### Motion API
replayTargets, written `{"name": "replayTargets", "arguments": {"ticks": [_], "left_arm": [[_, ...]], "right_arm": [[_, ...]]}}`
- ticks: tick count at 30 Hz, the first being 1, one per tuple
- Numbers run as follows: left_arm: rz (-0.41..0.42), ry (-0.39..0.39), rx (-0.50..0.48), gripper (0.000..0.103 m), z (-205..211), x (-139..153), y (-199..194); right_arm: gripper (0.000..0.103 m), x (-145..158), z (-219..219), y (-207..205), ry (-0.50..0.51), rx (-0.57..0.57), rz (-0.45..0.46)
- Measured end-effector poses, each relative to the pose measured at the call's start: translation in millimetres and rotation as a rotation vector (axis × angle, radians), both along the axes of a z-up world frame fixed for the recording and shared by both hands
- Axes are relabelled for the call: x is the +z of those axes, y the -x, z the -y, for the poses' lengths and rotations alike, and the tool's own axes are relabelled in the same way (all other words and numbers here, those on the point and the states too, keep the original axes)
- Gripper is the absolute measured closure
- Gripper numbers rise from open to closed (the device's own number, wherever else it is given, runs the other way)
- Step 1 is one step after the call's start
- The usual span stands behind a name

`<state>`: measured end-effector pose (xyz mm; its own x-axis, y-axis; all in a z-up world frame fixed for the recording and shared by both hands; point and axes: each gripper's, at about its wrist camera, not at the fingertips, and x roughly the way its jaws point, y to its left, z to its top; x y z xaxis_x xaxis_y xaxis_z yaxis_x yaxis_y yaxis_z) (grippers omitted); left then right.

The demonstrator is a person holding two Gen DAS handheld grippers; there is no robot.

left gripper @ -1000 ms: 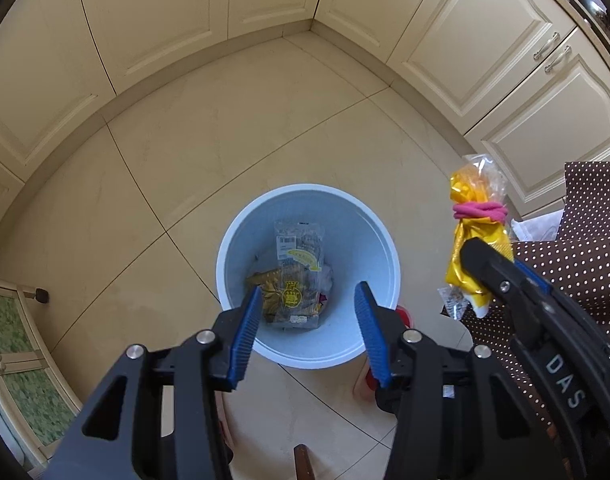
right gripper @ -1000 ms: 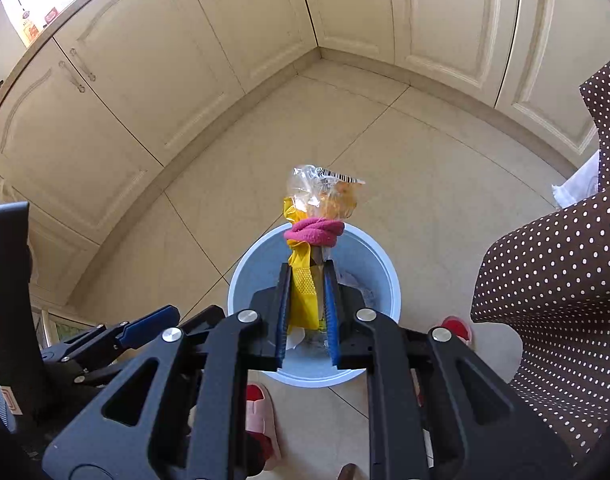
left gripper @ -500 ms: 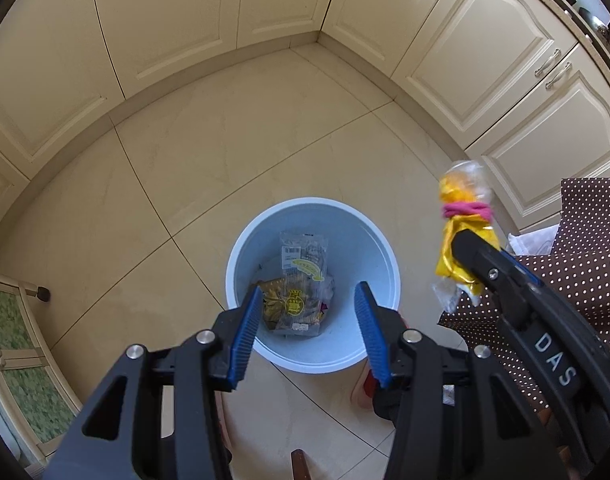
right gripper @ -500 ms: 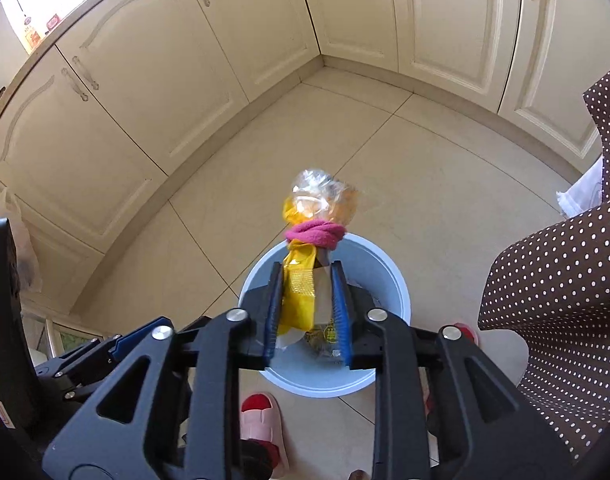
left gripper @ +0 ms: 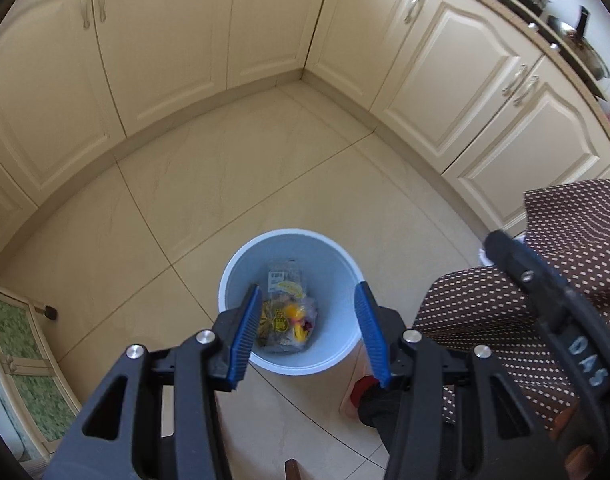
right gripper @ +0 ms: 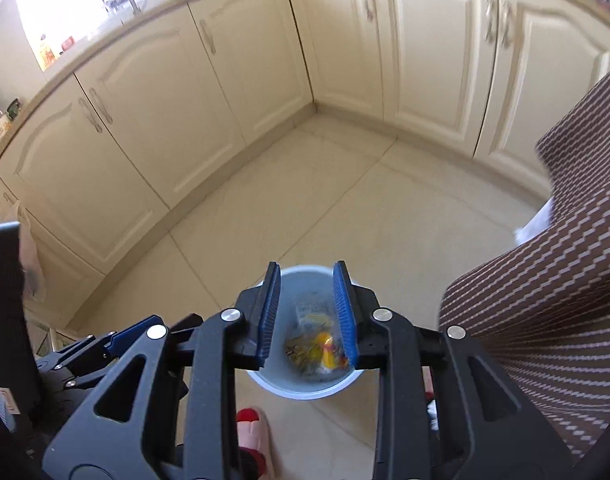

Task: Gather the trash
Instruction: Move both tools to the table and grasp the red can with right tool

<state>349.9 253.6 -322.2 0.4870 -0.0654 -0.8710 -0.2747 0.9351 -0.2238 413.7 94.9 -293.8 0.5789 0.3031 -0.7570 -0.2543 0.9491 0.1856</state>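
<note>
A pale blue round bin [left gripper: 337,256] stands on the tiled floor below both grippers. Inside it lie clear snack wrappers and the yellow bag [left gripper: 291,314] tied with a pink band. In the right wrist view the same bin [right gripper: 305,390] shows between the fingers, with the yellow bag [right gripper: 325,350] blurred at its bottom. My left gripper [left gripper: 309,322] hovers above the bin, open and empty. My right gripper [right gripper: 307,312] is also above the bin, open a little, with nothing between its blue pads. Its black body [left gripper: 553,312] shows at the right of the left wrist view.
Cream cabinet doors [left gripper: 161,48] wrap the corner behind the bin. A brown dotted cloth [left gripper: 485,304] hangs at the right, close to the bin. A person's red-and-pink slipper [right gripper: 253,436] is on the floor by the bin. A green glass door [left gripper: 29,360] is at the left.
The right gripper opened and the yellow bag dropped from it into the bin. Both grippers rose, so the bin looks smaller and more of the cabinets shows.
</note>
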Motion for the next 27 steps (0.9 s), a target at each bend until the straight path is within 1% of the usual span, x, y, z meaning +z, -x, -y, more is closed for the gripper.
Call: {"name": "replayTargets", "arguments": {"ticks": [5, 9, 12, 15, 16, 17, 19, 20, 21, 23, 27], "left_arm": [[0.086, -0.002, -0.043, 0.056, 27.7, 50.3, 19.1], [0.166, -0.032, -0.101, 0.056, 63.1, 96.7, 34.3], [0.233, -0.035, -0.18, 0.055, 104.3, 131.9, 46.9], [0.276, -0.048, -0.269, 0.055, 148.6, 157.4, 55.6], [0.287, -0.053, -0.294, 0.055, 162.3, 163.2, 57.9], [0.295, -0.057, -0.321, 0.055, 175.9, 170.0, 58.8], [0.313, -0.06, -0.392, 0.054, 207.2, 182.9, 58.8], [0.318, -0.059, -0.424, 0.054, 223.0, 188.2, 57.9], [0.325, -0.062, -0.462, 0.052, 241.1, 194.1, 57.2], [0.334, -0.076, -0.506, 0.052, 268.4, 198.7, 56.3], [0.337, -0.094, -0.589, 0.051, 316.7, 204.8, 49.9]], "right_arm": [[0.075, 51.6, 33.3, 29.2, -0.006, -0.035, 0.101], [0.075, 98.9, 73.9, 63.9, -0.007, -0.083, 0.205], [0.075, 130.9, 108.4, 91.1, -0.006, -0.129, 0.279], [0.075, 158.4, 148.1, 114.6, 0.005, -0.189, 0.343], [0.075, 166.6, 162.9, 122.8, 0.007, -0.212, 0.363], [0.072, 173.2, 172.6, 127.5, 0.008, -0.23, 0.375], [0.065, 187.9, 206.1, 142.2, 0.005, -0.291, 0.406], [0.059, 194.3, 223.7, 149.4, 0.007, -0.325, 0.42], [0.059, 197.8, 236.5, 154.0, 0.01, -0.348, 0.428], [0.059, 204.7, 270.2, 162.7, 0.015, -0.409, 0.442], [0.059, 213.1, 320.3, 170.5, 0.022, -0.497, 0.434]]}}
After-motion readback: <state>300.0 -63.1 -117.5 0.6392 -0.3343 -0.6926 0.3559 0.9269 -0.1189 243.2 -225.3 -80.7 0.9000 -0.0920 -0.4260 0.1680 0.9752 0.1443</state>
